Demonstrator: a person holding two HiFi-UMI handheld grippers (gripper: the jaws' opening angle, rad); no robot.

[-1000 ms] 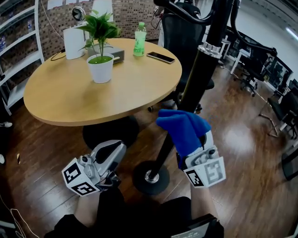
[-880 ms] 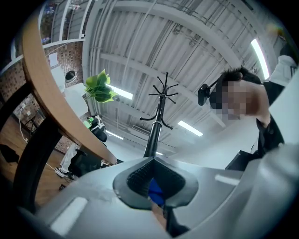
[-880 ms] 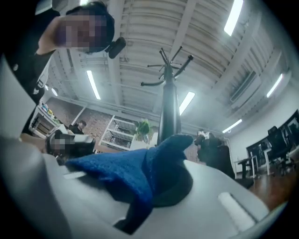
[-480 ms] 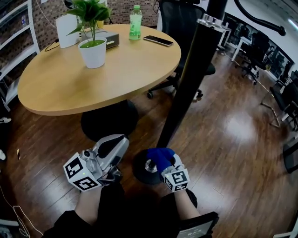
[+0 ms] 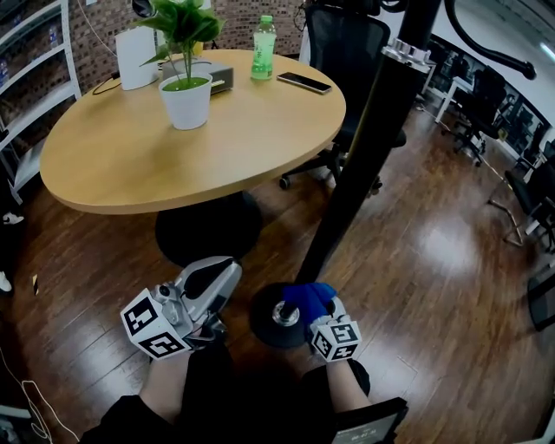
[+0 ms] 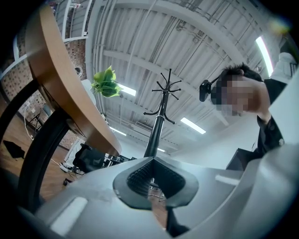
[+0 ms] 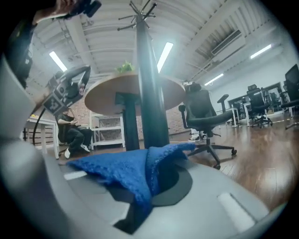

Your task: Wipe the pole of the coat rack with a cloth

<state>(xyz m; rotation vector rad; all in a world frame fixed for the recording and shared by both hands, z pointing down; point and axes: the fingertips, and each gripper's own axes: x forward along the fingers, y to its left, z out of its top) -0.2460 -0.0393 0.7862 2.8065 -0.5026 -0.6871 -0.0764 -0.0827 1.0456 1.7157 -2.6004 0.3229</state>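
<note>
This is an open-plan office. A round wooden counter [image 5: 130,165] carries a potted plant [image 5: 185,87], a green bottle [image 5: 263,48] and a phone [image 5: 303,82], with a black swivel chair [image 5: 342,52] pulled up behind it and a tall black coat rack [image 5: 364,156] standing beside it on the glossy wood floor [image 5: 434,251]. Further rows of desk chairs [image 7: 257,102], white shelving [image 5: 35,78] against a brick wall [image 5: 234,22] and strip lights [image 7: 163,53] on an exposed ceiling fill out the room.
</note>
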